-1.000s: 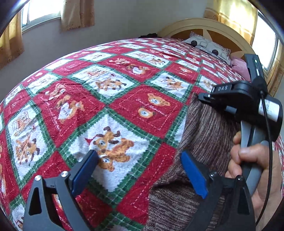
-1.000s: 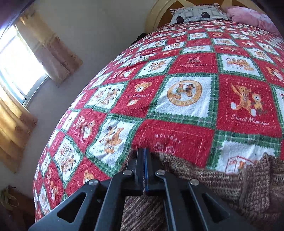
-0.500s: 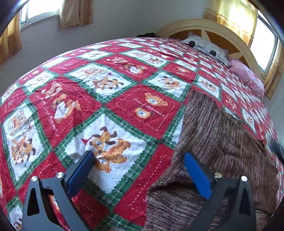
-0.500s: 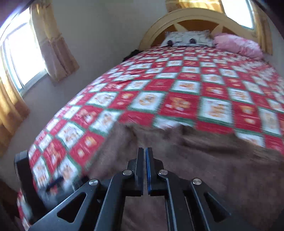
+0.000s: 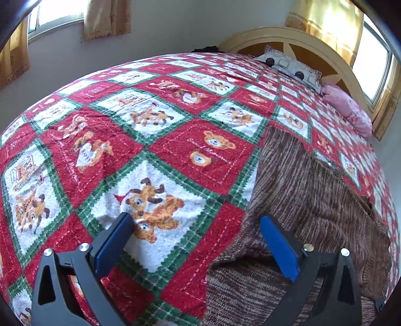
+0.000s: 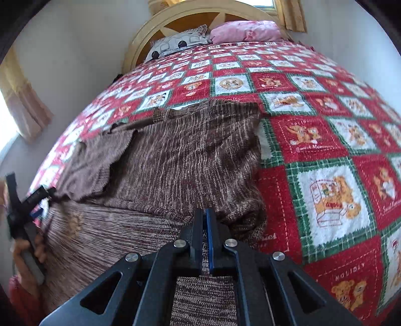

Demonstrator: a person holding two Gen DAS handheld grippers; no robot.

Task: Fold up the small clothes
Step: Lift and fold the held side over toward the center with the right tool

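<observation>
A brown knitted garment (image 5: pixel 308 190) lies spread on the red, green and white teddy-bear quilt (image 5: pixel 155 140); it also shows in the right wrist view (image 6: pixel 190 155). My left gripper (image 5: pixel 195 230) is open and empty, its right pad over the garment's near left edge. It shows at the far left of the right wrist view (image 6: pixel 27 200). My right gripper (image 6: pixel 206 220) is shut at the garment's near edge, and I cannot tell whether cloth is pinched between the pads.
The quilt (image 6: pixel 325 140) covers a bed with a cream headboard (image 6: pixel 175 20). A grey patterned pillow (image 6: pixel 178 44) and a pink pillow (image 6: pixel 248 30) lie at the head. Curtained windows (image 5: pixel 371 50) and walls surround the bed.
My right gripper has swung from the garment's far left corner to its near edge, staying shut. The left gripper has stayed open in almost the same place.
</observation>
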